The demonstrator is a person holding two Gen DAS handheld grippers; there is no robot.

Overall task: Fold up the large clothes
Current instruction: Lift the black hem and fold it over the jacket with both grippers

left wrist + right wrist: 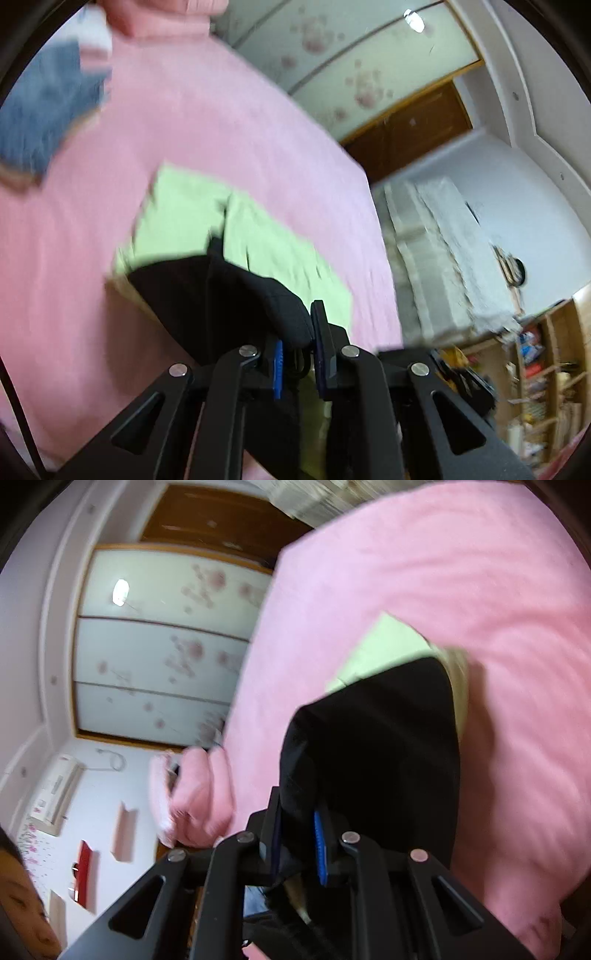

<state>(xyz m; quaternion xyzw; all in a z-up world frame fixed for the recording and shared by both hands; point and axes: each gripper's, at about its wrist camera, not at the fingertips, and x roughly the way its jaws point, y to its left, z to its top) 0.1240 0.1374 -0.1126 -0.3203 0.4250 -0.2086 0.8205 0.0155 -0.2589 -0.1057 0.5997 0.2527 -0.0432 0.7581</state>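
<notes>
**Black garment pinched by both grippers, lifted off the pink bed**

Black garment (221, 295): held above the pink bedsheet (221, 129), with its cloth draping away from the grippers toward the sheet. Both views are motion-blurred.

Left gripper (299, 347): fingers pressed nearly together, pinching a bunched edge of the black garment; the fabric bulges just ahead of the pads.

Right gripper (299, 845): fingers likewise drawn close, clamped on another edge of the same garment, which hangs in a broad dark panel ahead of it.

Light green cloth (192, 221): lies flat on the bedsheet, partly beneath the black garment.

Blue denim item (44, 122): on the bedsheet, well apart from the green cloth, toward the far side.

Pink pillow (199, 797): at the bedsheet's edge, in the right wrist view.

Floral sliding wardrobe doors (159, 646): beyond the bed.
</notes>
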